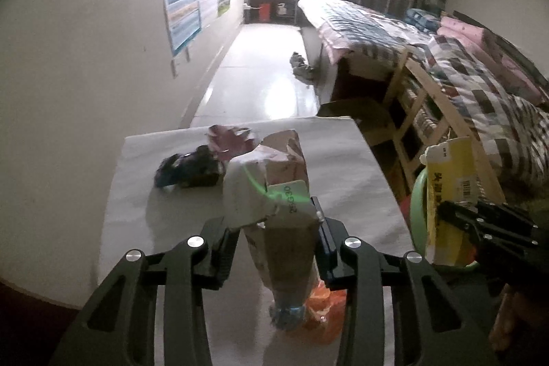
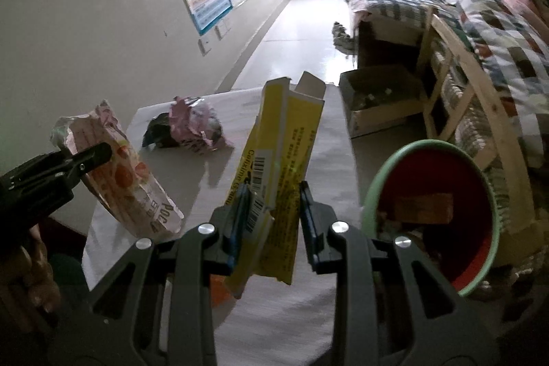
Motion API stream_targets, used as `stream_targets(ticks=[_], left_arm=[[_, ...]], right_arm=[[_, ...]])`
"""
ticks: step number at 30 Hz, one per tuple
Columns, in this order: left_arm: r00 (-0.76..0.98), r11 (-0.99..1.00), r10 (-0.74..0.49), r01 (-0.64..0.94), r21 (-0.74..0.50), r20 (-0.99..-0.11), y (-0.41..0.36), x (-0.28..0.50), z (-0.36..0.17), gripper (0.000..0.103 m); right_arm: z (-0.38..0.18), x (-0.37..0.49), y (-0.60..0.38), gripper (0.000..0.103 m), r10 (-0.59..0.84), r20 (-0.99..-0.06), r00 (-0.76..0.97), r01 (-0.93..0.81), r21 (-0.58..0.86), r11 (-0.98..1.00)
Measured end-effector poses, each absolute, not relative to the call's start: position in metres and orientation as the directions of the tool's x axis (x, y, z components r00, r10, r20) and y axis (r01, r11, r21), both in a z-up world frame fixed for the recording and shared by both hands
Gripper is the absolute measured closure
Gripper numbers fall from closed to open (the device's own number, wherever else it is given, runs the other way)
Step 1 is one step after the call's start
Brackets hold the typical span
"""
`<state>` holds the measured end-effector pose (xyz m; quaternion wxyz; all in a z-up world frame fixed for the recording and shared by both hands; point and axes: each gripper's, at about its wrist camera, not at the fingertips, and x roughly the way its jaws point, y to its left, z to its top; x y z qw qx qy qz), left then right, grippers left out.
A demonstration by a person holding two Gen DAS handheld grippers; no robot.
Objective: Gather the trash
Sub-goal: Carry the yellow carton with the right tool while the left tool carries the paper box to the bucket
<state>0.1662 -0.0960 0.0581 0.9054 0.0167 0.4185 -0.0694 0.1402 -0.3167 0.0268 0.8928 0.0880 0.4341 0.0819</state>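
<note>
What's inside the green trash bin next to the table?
Inside the green bin with its red lining, a brown cardboard box and some scraps show; anything beneath them is covered.

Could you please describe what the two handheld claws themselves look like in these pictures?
Both look alike. The left claw and the right claw are matte black, built from slotted, skeleton-like linkage arms joined by round silver pins. Each finger ends in a flat pad; the right claw's pads are edged in blue. No cables or markings show. No sleeve is visible.
</note>
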Motion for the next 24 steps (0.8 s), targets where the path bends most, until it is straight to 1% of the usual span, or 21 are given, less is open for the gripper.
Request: stream_targets(ticks=[5, 14, 24], left_arm=[[0.643, 0.986, -0.139, 0.162, -0.043, -0.753, -0.113, 0.168, 0.058, 0.068], [0.65, 0.968, -0.212, 0.24, -0.067, -0.73, -0.151, 0.176, 0.075, 0.068], [0.612, 0.921, -0.338, 0.372, -0.116, -0.715, -0.227, 0.179, 0.08, 0.068]], right_arm=[[0.027, 0.137, -0.336, 0.074, 0.208, -0.759, 0.618, -0.042, 0.232, 0.972], [0.034, 0.133, -0.364, 0.074, 0.186, -0.744, 0.642, -0.012, 0.233, 0.973], [0.034, 0.126, -0.419, 0.074, 0.107, -0.75, 0.653, 0.076, 0.206, 0.976]])
